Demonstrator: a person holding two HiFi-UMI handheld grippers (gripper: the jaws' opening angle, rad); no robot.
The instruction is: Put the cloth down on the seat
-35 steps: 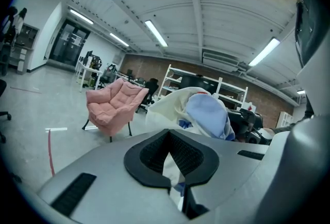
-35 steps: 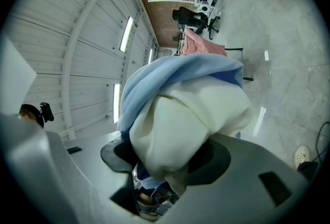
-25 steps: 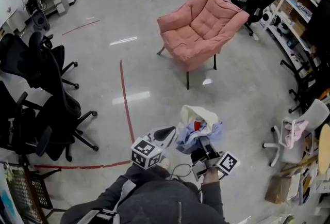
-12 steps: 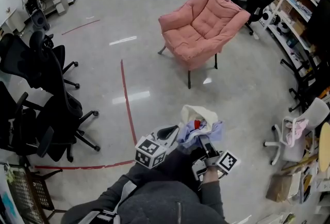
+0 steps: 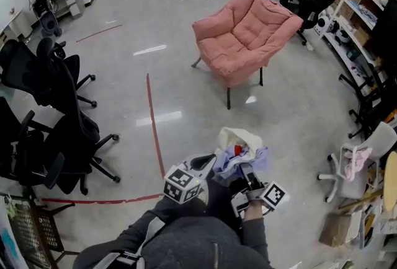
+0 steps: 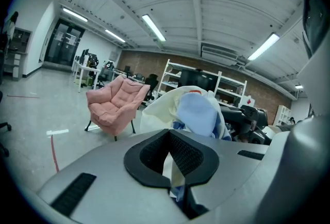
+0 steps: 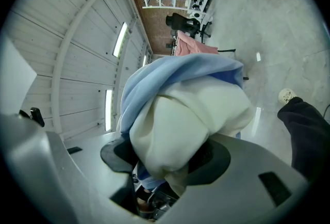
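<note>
Head view: cloth (image 5: 239,151) bunched at 6 o'clock between left gripper (image 5: 203,165) and right gripper (image 5: 246,173), well apart from the armchair (image 5: 245,35) at 12 o'clock. Left gripper view: jaws nipped on only a thin fold, which could slip out during the carry. Right gripper view: jaws clamped wide round the bulk, and the loose hanging folds may snag or miss the armchair.
</note>
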